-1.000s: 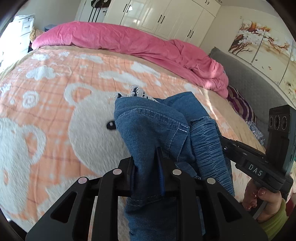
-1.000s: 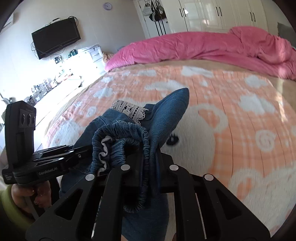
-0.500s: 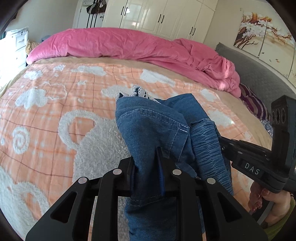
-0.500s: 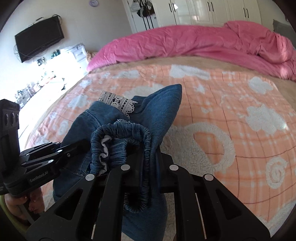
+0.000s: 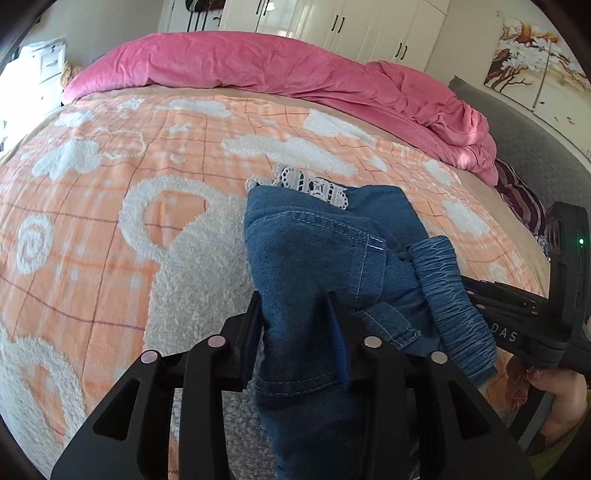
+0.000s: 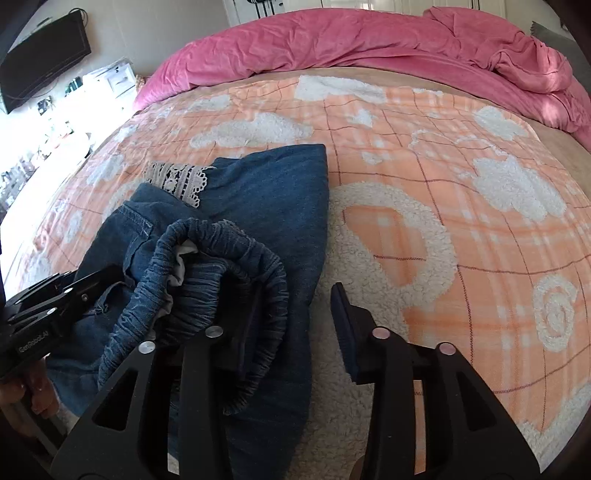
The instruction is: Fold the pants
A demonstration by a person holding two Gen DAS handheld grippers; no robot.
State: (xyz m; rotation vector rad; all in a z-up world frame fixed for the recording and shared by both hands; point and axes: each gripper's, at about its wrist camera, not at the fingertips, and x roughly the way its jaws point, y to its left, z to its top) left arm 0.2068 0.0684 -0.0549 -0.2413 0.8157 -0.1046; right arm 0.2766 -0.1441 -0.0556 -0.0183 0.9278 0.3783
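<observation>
The blue denim pants (image 5: 314, 266) with a white lace hem (image 5: 314, 186) lie bunched on the orange bear blanket (image 5: 110, 221). My left gripper (image 5: 295, 314) is shut on a fold of the denim. My right gripper (image 6: 295, 314) is open; the gathered elastic waistband (image 6: 229, 266) drapes over its left finger and the right finger (image 6: 345, 325) stands clear over the blanket (image 6: 443, 184). The pants (image 6: 273, 199) rest on the bed. Each gripper shows in the other's view: the right one (image 5: 517, 317), the left one (image 6: 48, 310).
A pink duvet (image 5: 277, 70) is heaped along the far side of the bed. White wardrobes (image 5: 332, 18) stand behind it. A grey headboard (image 5: 535, 147) is at the right. A wall television (image 6: 40, 55) and a cluttered shelf are at the left.
My right gripper has opened and let go of the waistband. The pants have come down onto the blanket. Both grippers have moved lower and closer to the bed.
</observation>
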